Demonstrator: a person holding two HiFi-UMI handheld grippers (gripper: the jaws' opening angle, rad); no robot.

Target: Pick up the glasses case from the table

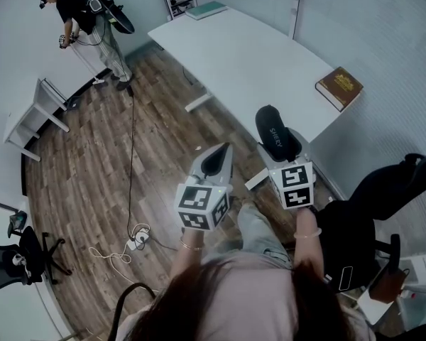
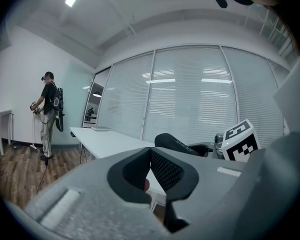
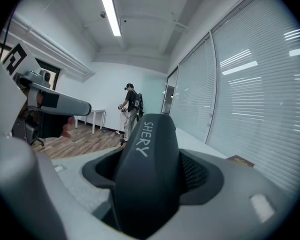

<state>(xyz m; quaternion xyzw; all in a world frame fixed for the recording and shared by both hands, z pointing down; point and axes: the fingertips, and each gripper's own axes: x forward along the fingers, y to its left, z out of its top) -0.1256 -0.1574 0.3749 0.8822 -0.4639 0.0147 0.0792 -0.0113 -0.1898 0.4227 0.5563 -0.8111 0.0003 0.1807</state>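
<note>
A black glasses case (image 1: 275,133) with white lettering is clamped between the jaws of my right gripper (image 1: 278,148), held in the air off the near edge of the white table (image 1: 248,62). In the right gripper view the glasses case (image 3: 149,169) fills the middle, and the right gripper (image 3: 150,176) is shut on it. My left gripper (image 1: 214,160) hangs over the wooden floor to the left, its jaws closed together with nothing in them. From the left gripper view, the left gripper (image 2: 151,174) is shut, and the glasses case (image 2: 176,143) shows beyond it.
A brown book (image 1: 339,87) lies at the table's right end and a teal book (image 1: 206,9) at its far end. A person (image 1: 85,20) stands at the back left by a small white desk (image 1: 32,116). Cables (image 1: 131,240) trail on the floor. A black chair (image 1: 383,190) is at my right.
</note>
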